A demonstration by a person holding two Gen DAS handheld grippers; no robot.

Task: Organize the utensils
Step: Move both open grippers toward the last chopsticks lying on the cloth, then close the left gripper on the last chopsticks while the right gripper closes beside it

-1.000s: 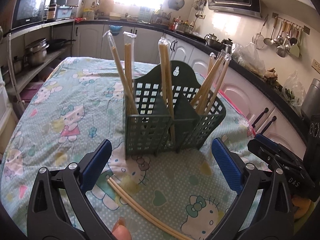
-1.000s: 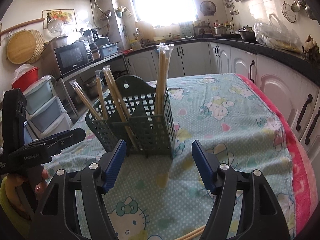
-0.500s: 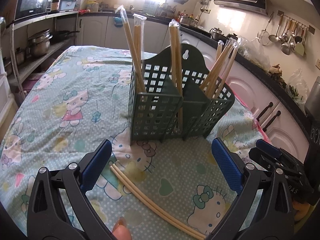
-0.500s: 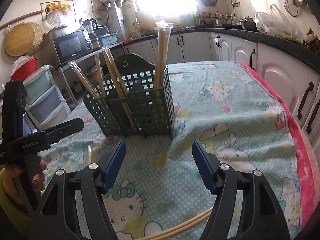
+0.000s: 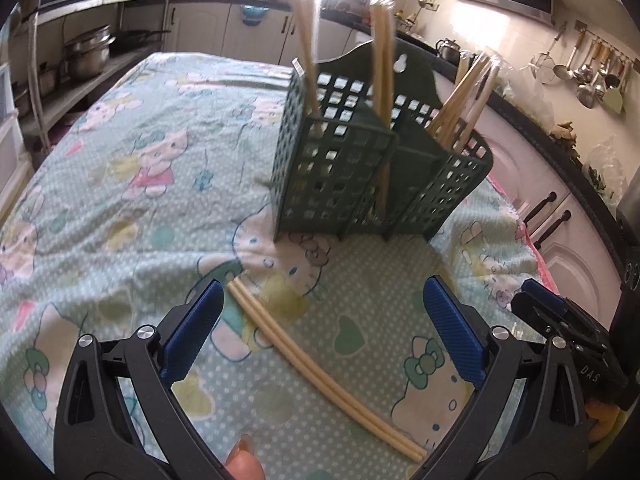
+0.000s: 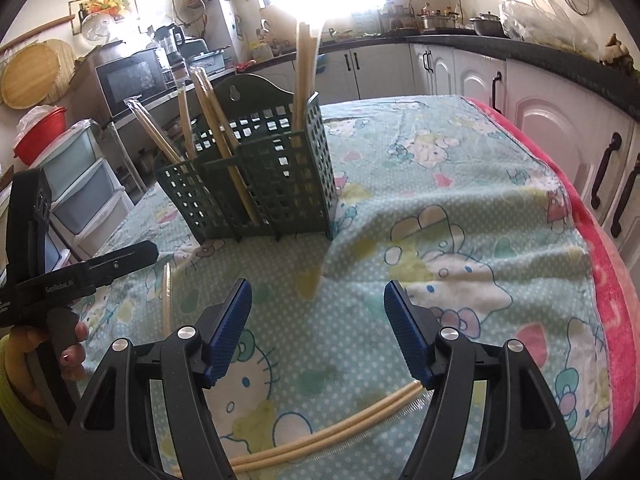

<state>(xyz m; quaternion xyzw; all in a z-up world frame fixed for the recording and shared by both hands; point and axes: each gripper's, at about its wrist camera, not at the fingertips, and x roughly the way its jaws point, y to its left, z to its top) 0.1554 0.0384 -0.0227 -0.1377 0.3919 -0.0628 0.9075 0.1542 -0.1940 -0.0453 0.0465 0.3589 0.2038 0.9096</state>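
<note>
A dark green lattice utensil holder [image 5: 372,172] stands on the cartoon-print tablecloth, also in the right wrist view [image 6: 256,184]. Several wrapped chopstick pairs [image 5: 382,92] stand upright in its compartments. One wrapped pair of pale chopsticks [image 5: 320,376] lies flat on the cloth in front of the holder, also in the right wrist view [image 6: 332,428]. My left gripper [image 5: 322,340] is open and empty, just above that lying pair. My right gripper [image 6: 318,336] is open and empty, with the pair below its fingers.
The table [image 6: 460,184] has a pink cloth edge [image 6: 612,288] on its right side. White kitchen cabinets [image 5: 560,216] and a dark counter run close along that side. Shelves with pots [image 5: 84,52] and a microwave [image 6: 132,76] stand on the other side.
Both grippers have lowered and pulled back toward the near end of the table. The chopstick pair on the cloth now sits closer between the fingers. Both stay open.
</note>
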